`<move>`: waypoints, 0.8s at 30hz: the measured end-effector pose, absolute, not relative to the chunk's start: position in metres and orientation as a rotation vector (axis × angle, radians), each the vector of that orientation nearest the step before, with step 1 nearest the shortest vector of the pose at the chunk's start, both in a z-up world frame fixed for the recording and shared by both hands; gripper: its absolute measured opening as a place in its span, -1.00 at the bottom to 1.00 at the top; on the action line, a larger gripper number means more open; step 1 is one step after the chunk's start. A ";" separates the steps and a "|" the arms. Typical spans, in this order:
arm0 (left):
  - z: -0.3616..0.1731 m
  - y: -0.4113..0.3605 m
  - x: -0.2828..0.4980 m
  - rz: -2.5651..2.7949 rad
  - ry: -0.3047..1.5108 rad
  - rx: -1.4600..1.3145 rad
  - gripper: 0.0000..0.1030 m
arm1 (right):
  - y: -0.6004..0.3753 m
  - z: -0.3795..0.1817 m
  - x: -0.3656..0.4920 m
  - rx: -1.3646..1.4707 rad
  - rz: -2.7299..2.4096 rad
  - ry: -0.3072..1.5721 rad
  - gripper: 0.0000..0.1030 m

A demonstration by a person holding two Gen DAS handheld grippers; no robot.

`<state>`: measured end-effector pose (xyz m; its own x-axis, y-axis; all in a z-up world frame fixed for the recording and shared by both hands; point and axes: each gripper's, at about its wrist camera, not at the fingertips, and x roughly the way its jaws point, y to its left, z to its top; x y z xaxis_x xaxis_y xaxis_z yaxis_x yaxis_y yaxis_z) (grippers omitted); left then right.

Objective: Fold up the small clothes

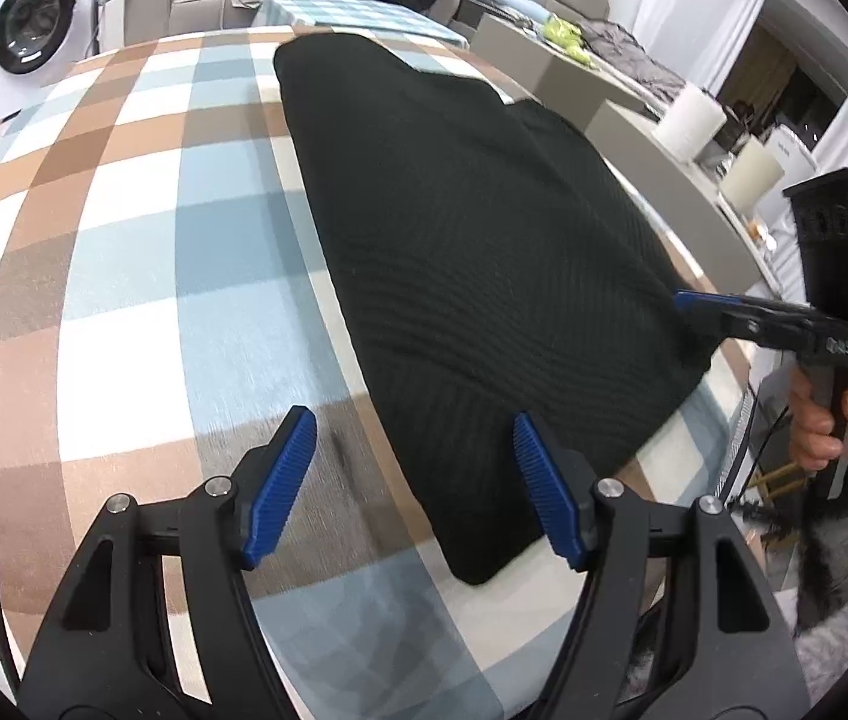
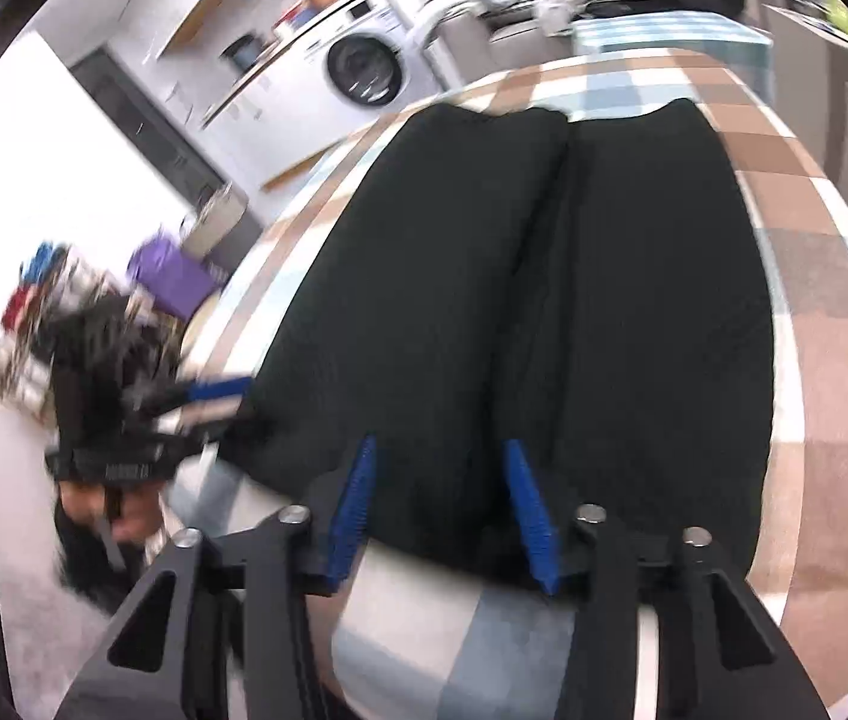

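A living space surrounds the work: a washing machine [image 1: 34, 21] stands at the far left, a sofa [image 1: 184, 6] heaped with laundry sits behind, and a grey counter [image 1: 652, 138] runs along the right. In front of these a checked tablecloth [image 1: 124, 240] in tan, pale blue and white covers the table [image 2: 832, 360].

On the cloth lies the black knit garment [image 1: 472, 252], already doubled lengthwise, so that the right wrist view shows two long panels side by side with a seam-like crease between them. Its near end reaches almost to the table's front edge.

The left gripper [image 1: 415, 480] hovers over the garment's near left corner, its blue pads [image 1: 280, 480] spread wide with nothing between them. The right gripper [image 2: 442, 510] also stands apart-jawed over the near hem by the crease; its pads straddle the cloth but do not appear to press on it. A hand [image 1: 832, 420] holds its grip at the table's right edge.

The step in hand looks like regrasping the near end for a crosswise fold. To do it well, each gripper should pinch all layers at a near corner, level with the other, then lift evenly and carry the hem to the far edge, keeping the crease straight so that the thick knit does not slide or bunch.
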<state>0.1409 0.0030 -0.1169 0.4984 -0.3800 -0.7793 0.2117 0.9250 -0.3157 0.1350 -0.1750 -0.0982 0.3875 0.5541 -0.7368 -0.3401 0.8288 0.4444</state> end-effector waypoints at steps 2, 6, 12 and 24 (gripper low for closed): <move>-0.118 0.005 0.145 -0.342 0.987 -0.205 0.28 | -0.176 -0.104 0.149 0.227 0.498 1.033 -0.07; -0.119 0.011 0.158 -0.318 0.986 -0.263 0.28 | -0.171 -0.117 0.159 0.191 0.494 1.059 -0.08; -0.122 0.002 0.189 -0.317 0.974 -0.276 0.28 | -0.176 -0.116 0.157 0.221 0.508 1.057 -0.07; -0.124 -0.011 0.214 -0.274 0.936 -0.271 -0.68 | -0.168 -0.117 0.154 0.207 0.525 1.034 0.03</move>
